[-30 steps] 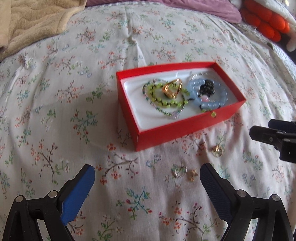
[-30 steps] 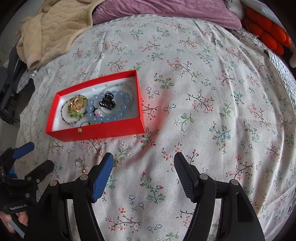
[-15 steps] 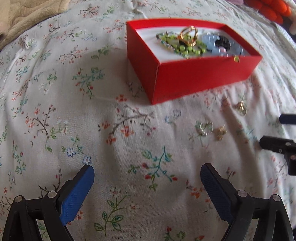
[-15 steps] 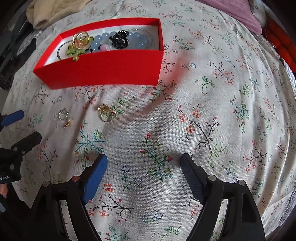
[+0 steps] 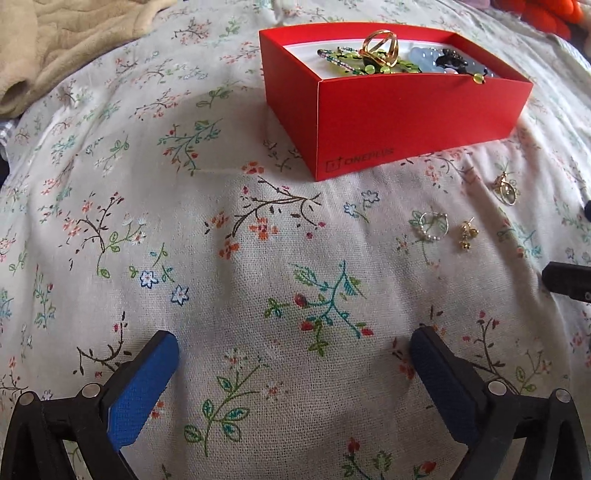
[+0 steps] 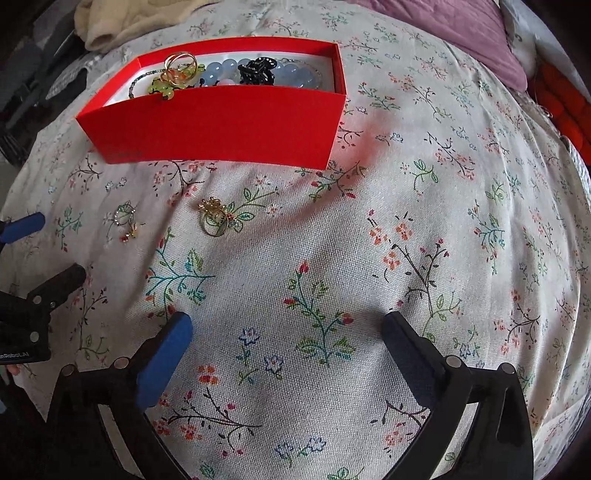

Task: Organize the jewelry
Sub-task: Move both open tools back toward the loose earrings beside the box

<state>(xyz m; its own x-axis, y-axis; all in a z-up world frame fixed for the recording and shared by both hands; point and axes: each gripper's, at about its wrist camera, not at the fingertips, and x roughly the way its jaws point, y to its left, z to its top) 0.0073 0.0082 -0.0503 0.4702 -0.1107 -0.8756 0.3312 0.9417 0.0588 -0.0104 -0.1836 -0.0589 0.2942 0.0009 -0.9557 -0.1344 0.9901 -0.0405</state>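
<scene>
Peeking over the near wall of the red cardboard box point(image 5: 413, 122), the jewelry inside shows only in part: a gold wire ring point(image 5: 380, 43), green beaded strands point(image 5: 345, 61), pale blue round beads point(image 6: 225, 70) and a black claw clip point(image 6: 256, 72) overlap one another, and the box floor is mostly hidden. One green bead hangs over the near rim. In the left wrist view the right gripper is cut off at the right edge, only dark tips showing.

The left gripper point(image 5: 295, 369) has its blue-padded jaws spread wide, having just opened a little further, with nothing between them but the floral bedsheet point(image 5: 221, 258). The right gripper point(image 6: 288, 354) likewise stands wide open after its jaws have just been opening, holding nothing; bare floral cloth lies between its fingers.

Three loose pieces lie on the sheet near the box's front wall, apart from both grippers: a small silver beaded ring point(image 5: 430, 223), a gold stud earring point(image 5: 467, 234) just to its right, and a gold flower-topped ring point(image 6: 212, 216) farther right. They lie between the grippers and the box. A beige quilted blanket point(image 5: 66, 40) is bunched at the far left, a mauve pillow point(image 6: 461, 33) at the far right, with something orange point(image 6: 565, 99) beyond it, too cropped to identify.
</scene>
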